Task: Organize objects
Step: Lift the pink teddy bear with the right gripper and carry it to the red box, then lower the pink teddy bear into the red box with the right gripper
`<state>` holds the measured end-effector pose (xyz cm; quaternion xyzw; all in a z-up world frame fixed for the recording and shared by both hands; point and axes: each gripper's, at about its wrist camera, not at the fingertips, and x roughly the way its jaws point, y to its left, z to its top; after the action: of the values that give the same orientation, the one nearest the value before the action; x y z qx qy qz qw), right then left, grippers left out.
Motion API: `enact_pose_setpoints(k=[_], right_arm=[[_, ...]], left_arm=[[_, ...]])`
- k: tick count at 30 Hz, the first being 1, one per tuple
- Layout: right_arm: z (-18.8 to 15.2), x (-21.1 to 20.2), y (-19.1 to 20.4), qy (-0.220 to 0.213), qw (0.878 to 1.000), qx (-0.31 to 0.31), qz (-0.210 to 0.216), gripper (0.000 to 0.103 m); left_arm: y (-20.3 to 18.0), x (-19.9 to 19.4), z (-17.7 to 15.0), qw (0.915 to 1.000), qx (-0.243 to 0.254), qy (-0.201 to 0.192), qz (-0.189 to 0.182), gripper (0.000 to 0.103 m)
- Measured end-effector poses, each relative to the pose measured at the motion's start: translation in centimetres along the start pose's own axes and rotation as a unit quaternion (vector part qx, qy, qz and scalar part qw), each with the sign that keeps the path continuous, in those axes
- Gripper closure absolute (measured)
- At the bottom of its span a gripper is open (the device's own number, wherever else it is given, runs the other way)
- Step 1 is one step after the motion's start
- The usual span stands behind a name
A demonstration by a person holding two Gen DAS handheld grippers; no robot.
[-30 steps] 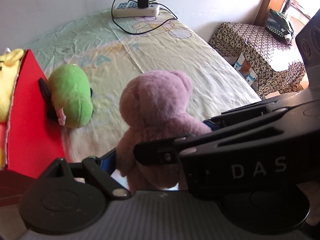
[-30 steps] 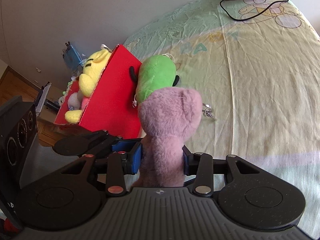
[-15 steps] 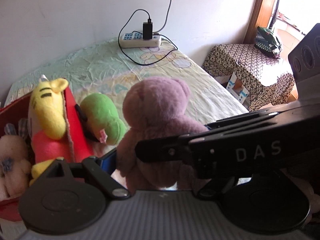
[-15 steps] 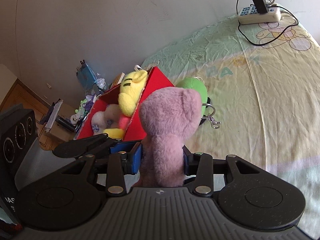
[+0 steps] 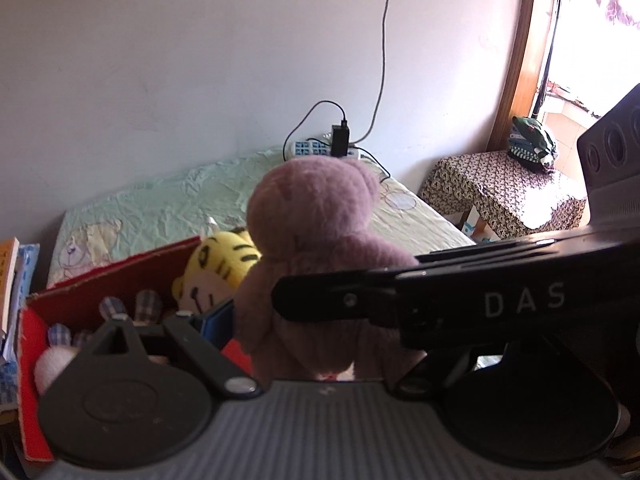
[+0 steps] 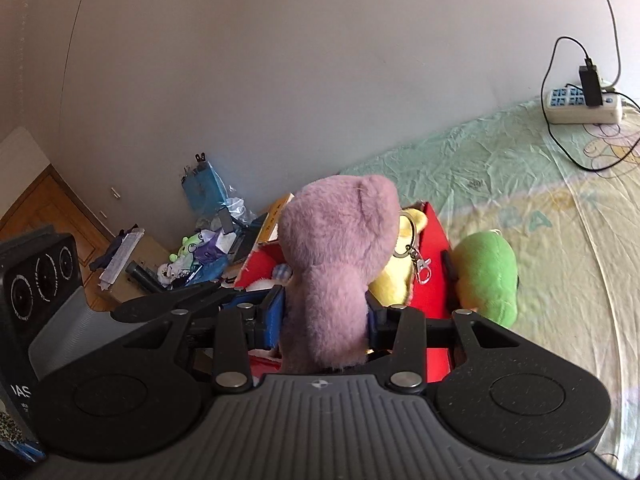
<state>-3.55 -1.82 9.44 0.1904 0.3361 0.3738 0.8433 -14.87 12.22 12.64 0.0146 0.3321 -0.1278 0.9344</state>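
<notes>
A purple plush bear [image 6: 336,256] is clamped at its body in my right gripper [image 6: 326,316], held above the red box [image 6: 436,240]. The bear also shows in the left wrist view [image 5: 316,248], between the fingers of my left gripper [image 5: 316,320]; its left blue pad [image 5: 216,318] stands just beside the bear, and the right gripper body crosses in front. The box [image 5: 92,292] holds a yellow tiger plush [image 5: 216,268] and a pale plush [image 5: 52,364]. A green plush [image 6: 486,276] lies on the bed against the box's outer side.
The bed sheet [image 6: 540,200] stretches right, with a power strip [image 6: 584,106] and cable by the wall. A cluttered low table [image 6: 192,252] stands left of the bed. A patterned side table [image 5: 504,192] stands at the right. Books [image 5: 12,272] lie beside the box.
Both grippers rose with the purple bear and moved over the red box. The box's inside and its plush toys have come into view.
</notes>
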Motion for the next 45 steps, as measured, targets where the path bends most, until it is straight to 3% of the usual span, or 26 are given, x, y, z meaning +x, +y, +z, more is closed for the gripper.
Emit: enact_pose_setpoints(k=[10, 19, 31, 38, 45], right_arm=[[2.6, 5.4, 3.2, -0.019, 1.000, -0.019, 0.003, 0.061], [2.5, 10.3, 2.4, 0.015, 0.999, -0.010, -0.029, 0.062], [0.1, 14.2, 2.3, 0.087, 0.989, -0.051, -0.104, 0.062], [0.2, 15.6, 1.9, 0.116, 0.987, -0.041, -0.100, 0.062], [0.3, 13.9, 2.1, 0.080, 0.993, -0.034, -0.083, 0.053]], left_arm=[[6.6, -0.9, 1.2, 0.9995, -0.007, -0.029, 0.013, 0.018], [11.2, 2.8, 0.1, 0.9987, -0.050, 0.005, -0.005, 0.018], [13.0, 6.8, -3.0, 0.9927, -0.094, 0.072, -0.025, 0.019], [13.6, 7.2, -3.2, 0.9925, -0.091, 0.082, -0.004, 0.018], [13.6, 6.6, -3.3, 0.9926, -0.094, 0.077, 0.003, 0.016]])
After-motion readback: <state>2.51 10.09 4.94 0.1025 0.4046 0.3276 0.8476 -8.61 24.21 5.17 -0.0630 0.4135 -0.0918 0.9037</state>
